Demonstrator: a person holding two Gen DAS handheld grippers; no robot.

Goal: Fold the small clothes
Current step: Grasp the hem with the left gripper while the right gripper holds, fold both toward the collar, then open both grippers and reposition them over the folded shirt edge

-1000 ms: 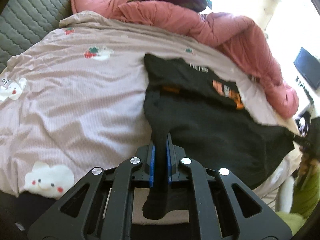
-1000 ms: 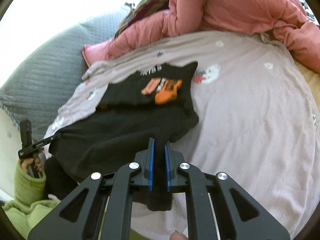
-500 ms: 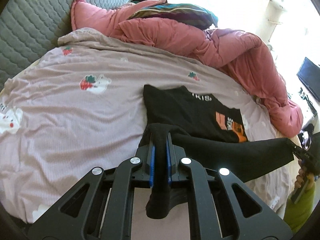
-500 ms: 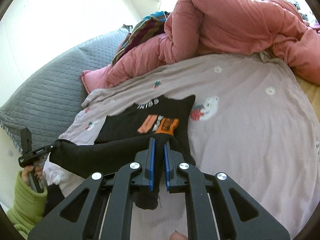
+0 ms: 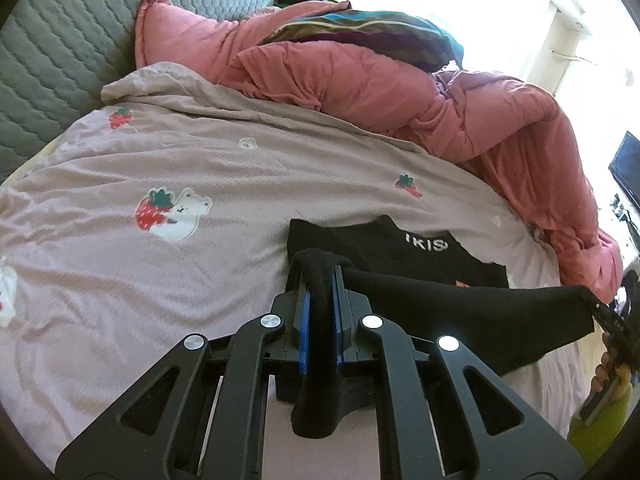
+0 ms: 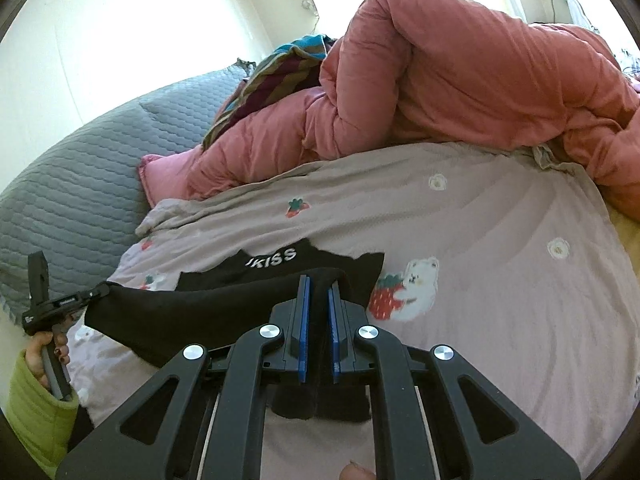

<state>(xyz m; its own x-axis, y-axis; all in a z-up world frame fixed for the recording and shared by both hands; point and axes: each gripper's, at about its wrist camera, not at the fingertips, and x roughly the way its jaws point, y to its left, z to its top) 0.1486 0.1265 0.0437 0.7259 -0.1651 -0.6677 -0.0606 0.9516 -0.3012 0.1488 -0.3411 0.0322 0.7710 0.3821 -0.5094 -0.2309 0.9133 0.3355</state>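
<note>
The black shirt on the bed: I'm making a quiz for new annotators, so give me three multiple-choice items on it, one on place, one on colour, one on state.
1. Where does the black shirt lie?
A. on the sheet with strawberry prints
B. on the pink quilt
C. on the floor

2. What colour is the lettering near its collar?
A. yellow
B. white
C. green

3. How is its near edge held?
A. loose on the bed
B. by one gripper only
C. by both, lifted and stretched between them

Answers: 1 A, the sheet shows around it. 2 B, white letters show. 3 C, the left gripper and right gripper each pinch black cloth.
</note>
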